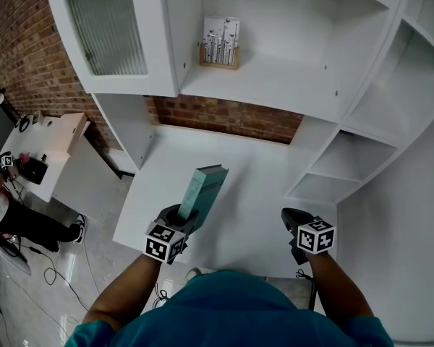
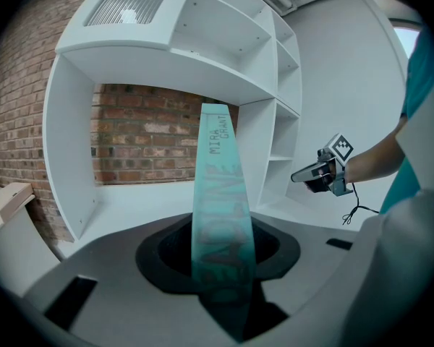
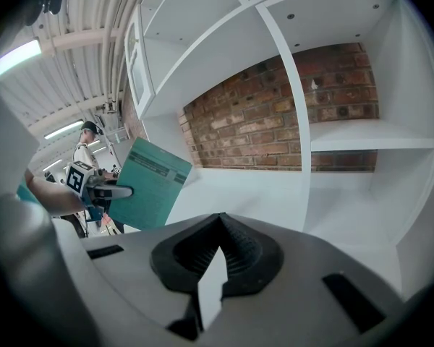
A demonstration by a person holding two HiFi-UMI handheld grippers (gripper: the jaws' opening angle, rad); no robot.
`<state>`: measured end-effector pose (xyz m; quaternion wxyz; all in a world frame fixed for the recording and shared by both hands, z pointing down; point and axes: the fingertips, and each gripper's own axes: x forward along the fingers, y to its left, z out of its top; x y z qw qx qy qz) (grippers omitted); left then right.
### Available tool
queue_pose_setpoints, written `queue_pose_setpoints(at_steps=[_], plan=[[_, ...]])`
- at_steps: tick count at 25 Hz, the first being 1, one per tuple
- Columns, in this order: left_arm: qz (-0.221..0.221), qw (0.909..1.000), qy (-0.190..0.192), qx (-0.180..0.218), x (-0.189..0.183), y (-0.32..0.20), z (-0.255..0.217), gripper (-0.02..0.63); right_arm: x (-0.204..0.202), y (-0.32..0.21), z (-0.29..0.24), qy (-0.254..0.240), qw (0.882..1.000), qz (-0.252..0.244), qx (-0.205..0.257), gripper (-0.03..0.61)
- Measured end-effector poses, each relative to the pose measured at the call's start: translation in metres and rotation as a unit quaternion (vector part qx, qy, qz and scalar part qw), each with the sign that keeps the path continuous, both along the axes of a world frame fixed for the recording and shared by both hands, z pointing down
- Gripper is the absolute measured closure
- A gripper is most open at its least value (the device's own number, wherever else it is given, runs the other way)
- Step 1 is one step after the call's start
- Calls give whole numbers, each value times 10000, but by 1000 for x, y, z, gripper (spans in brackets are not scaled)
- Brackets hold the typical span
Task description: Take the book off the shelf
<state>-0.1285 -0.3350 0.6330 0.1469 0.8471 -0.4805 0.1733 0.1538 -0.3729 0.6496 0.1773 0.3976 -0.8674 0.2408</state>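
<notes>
Left gripper, 7 o'clock: clamped on slim teal paperback book, low end, probably to keep it upright | book clear of white wooden shelf at 12 o'clock | right gripper, 5 o'clock: closed, empty

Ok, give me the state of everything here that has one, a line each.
teal book: closed, held upright in the air.
left gripper: shut on the teal book's lower end.
right gripper: shut, nothing between the jaws.
ribbed-glass cabinet door: looks closed.
wooden stand: upright on the shelf, loaded with white cards.
</notes>
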Motion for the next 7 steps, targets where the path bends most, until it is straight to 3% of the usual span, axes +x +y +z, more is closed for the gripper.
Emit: queue_pose_setpoints(at_steps=[7], plan=[[-1, 10000, 18, 38, 0, -1, -2, 454, 0, -1, -2, -21, 10000, 7, 22, 560]])
